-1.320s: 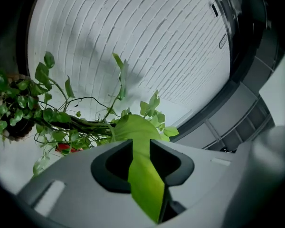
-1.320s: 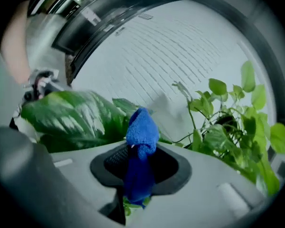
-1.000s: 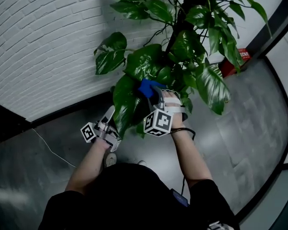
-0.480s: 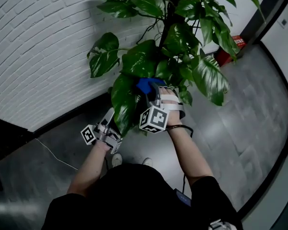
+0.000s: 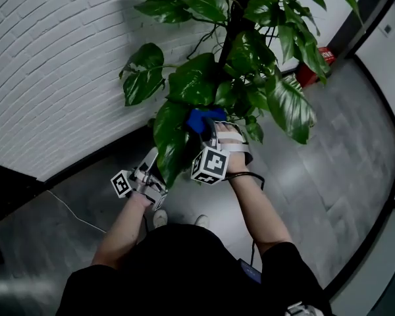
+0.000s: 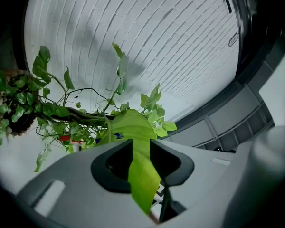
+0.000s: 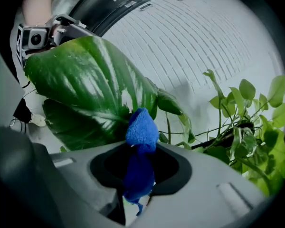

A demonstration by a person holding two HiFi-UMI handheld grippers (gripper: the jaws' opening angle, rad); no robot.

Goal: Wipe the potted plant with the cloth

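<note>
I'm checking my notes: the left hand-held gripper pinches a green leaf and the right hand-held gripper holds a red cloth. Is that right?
Not quite. The cloth is blue, not red; the right gripper view shows it clamped in the right hand-held gripper. The rest stands: the left hand-held gripper does pinch a green leaf.

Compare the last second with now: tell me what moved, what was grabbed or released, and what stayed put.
The right gripper, shut on the blue cloth, seems to have slipped slightly down the large leaf toward the person; the head view itself shifted a little too. Nothing was grabbed or released. The left gripper still pinches that leaf's tip in the same spot, and the cloth stays against the leaf.
</note>
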